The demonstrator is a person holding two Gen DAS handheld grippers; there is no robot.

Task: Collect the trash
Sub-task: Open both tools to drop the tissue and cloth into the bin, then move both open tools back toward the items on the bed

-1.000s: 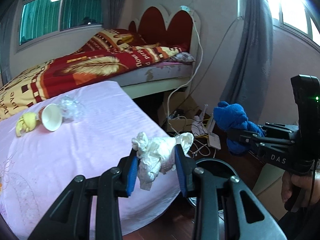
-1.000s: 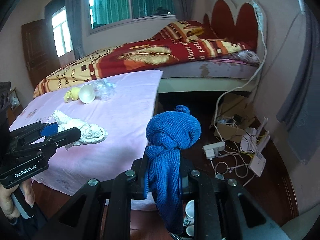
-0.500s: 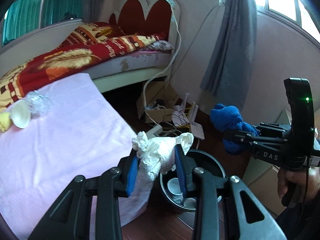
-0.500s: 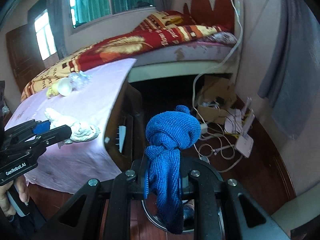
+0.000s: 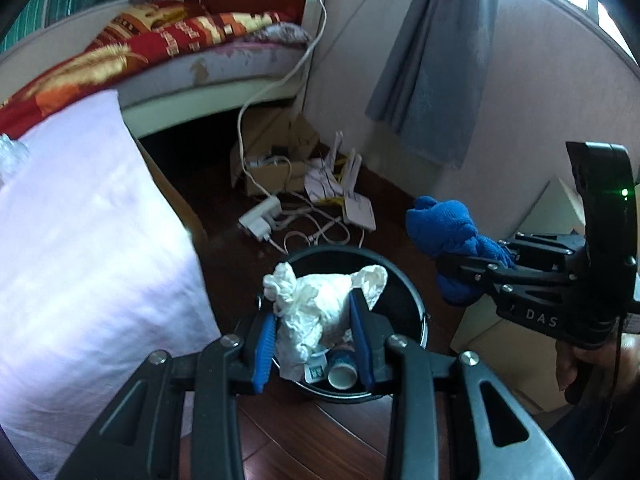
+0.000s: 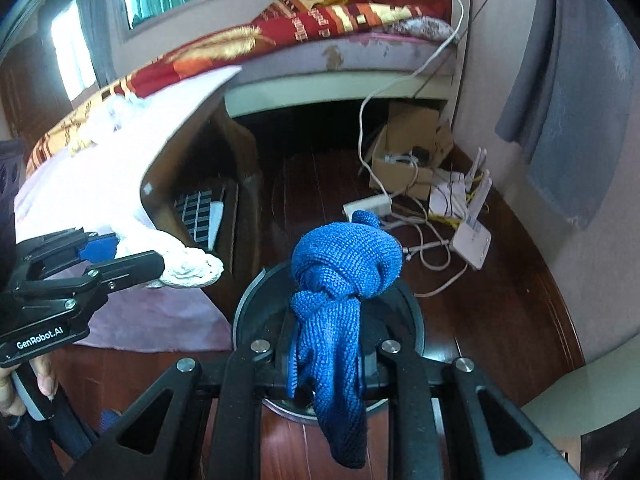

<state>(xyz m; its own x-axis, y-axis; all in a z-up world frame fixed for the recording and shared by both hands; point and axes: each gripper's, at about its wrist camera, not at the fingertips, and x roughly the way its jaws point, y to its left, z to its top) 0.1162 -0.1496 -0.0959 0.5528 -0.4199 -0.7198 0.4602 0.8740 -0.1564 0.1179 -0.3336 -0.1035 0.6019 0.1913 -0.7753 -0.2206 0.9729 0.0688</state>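
Above the black trash bin on the dark wooden floor, the left gripper is clenched on a crumpled white wad, its blue pads pressing the wad from both sides. The wad hangs over the bin's open mouth, and inside the bin, below it, lie a paper cup and a small printed wrapper. Just right of the bin, the right gripper grasps a knotted blue cloth, with a hand on its handle. From the right wrist camera, the right gripper pinches the blue cloth at its middle; the knot stands above the jaws and a loose tail droops below them, all of it over the bin, whose rim shows on both sides of the cloth. Left of the bin in that view, the left gripper holds the white wad out beside a table draped in a pale pink cloth. Beyond the bin, a white power strip, tangled cables, a white router and a cardboard box sit on the floor near a grey curtain. Farther behind the bin stands a bed with a red patterned blanket.
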